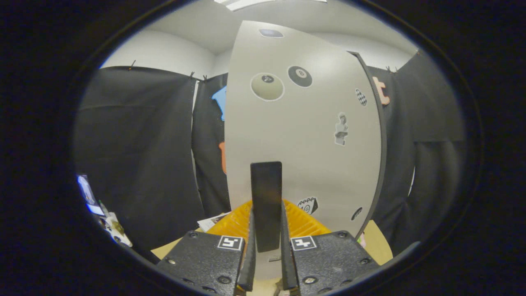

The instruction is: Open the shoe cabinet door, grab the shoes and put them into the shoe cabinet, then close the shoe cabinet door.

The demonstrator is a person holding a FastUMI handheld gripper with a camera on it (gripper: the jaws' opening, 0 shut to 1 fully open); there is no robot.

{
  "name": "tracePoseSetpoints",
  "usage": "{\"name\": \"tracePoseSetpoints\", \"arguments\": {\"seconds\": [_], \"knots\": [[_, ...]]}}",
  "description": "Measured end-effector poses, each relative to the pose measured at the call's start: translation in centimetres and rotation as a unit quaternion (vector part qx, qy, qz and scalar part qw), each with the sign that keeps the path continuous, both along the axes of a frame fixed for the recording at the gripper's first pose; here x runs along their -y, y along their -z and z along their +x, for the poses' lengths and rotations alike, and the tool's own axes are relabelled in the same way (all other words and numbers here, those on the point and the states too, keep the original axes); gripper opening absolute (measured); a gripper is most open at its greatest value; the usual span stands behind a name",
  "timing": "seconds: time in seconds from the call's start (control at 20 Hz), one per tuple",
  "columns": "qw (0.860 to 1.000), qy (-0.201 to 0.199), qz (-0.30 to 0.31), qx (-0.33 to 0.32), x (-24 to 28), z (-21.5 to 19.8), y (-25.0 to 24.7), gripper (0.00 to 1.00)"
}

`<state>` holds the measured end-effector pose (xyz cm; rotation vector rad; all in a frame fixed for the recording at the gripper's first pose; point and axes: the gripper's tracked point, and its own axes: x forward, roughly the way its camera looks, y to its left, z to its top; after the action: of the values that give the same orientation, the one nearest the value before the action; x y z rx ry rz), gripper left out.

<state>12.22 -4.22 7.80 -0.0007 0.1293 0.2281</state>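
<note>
Recording booth: black cloth walls clipped up, white room behind.

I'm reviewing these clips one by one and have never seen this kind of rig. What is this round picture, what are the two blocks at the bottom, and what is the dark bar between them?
The picture comes from a fisheye camera that rides on a hand-held gripper and looks forward along its two fingers. Those fingers are the two blocks at the bottom. No robot arm is involved: a person carries the tool. The dark upright bar between the fingers is the handle of the pale cabinet door, which has several stickers on it. The fingers stand close on either side of the handle and seem to clamp it. Behind the handle is something ribbed and orange; I cannot tell what it is. It rests on a tan surface.
</note>
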Motion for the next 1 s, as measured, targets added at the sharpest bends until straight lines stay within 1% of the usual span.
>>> {"name": "tracePoseSetpoints", "arguments": {"seconds": [0.3,0.6,0.7,0.85,0.9,1.0], "knots": [[1.000,0.004,0.013,0.005,3.4,-3.6,-0.4,0.29],[0.999,0.036,-0.002,0.018,7.2,-5.5,-0.7,0.27],[0.999,0.046,-0.007,0.021,8.4,-5.7,-0.6,0.26],[0.999,0.045,-0.001,0.020,9.2,-5.8,-0.7,0.20],[0.999,0.046,-0.002,0.019,9.5,-5.9,-0.8,0.19],[0.998,0.060,-0.013,0.020,10.6,-6.2,-0.7,0.17]]}}
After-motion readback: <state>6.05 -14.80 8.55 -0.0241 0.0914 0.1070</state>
